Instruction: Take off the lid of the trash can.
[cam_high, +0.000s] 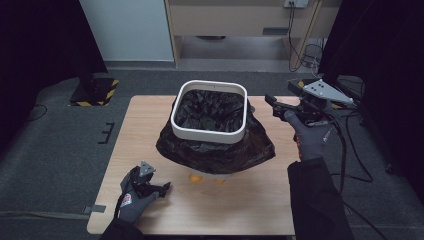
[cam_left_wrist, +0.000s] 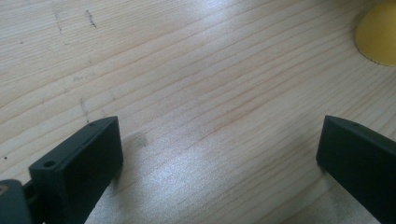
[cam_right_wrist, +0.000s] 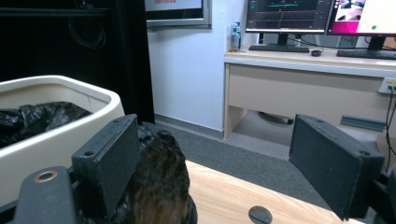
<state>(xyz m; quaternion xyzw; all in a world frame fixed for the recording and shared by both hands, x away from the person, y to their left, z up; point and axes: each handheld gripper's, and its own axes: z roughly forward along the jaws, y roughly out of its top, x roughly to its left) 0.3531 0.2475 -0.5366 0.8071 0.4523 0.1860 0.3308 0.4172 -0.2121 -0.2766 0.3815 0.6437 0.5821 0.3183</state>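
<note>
Black plastic spills out from under a white bin (cam_high: 209, 131) that stands near the middle of the wooden surface (cam_high: 260, 200), a little toward twelve o'clock. It is a black bag (cam_high: 215, 152), lining the inside of the bin and bunched in a loose skirt over its rim and down its sides, widest toward six o'clock. Just beneath that skirt, at the bin's six o'clock, two small orange-yellow pieces (cam_high: 196, 177) peek out on the wood; what they are I cannot tell.

At about three o'clock from the bin, the right gripper (cam_high: 272, 104) is held up off the surface in a gloved hand, its grey plate on top and cables trailing away to the right. Its jaws point toward the bin's right side and stand wide apart, holding nothing. In the right gripper view the bag's bulging side (cam_right_wrist: 161, 172) sits just by the left-hand jaw, with the cream-white rim (cam_right_wrist: 60, 107) behind it; whether jaw and plastic touch I cannot tell.

Down at seven o'clock from the bin, well apart from it, the left gripper (cam_high: 162, 189) lies low over the wood in the other gloved hand. Its jaws are also spread and empty, with bare grain between them in the left gripper view, and a yellow rounded shape (cam_left_wrist: 379, 35) at that view's upper right corner.
</note>
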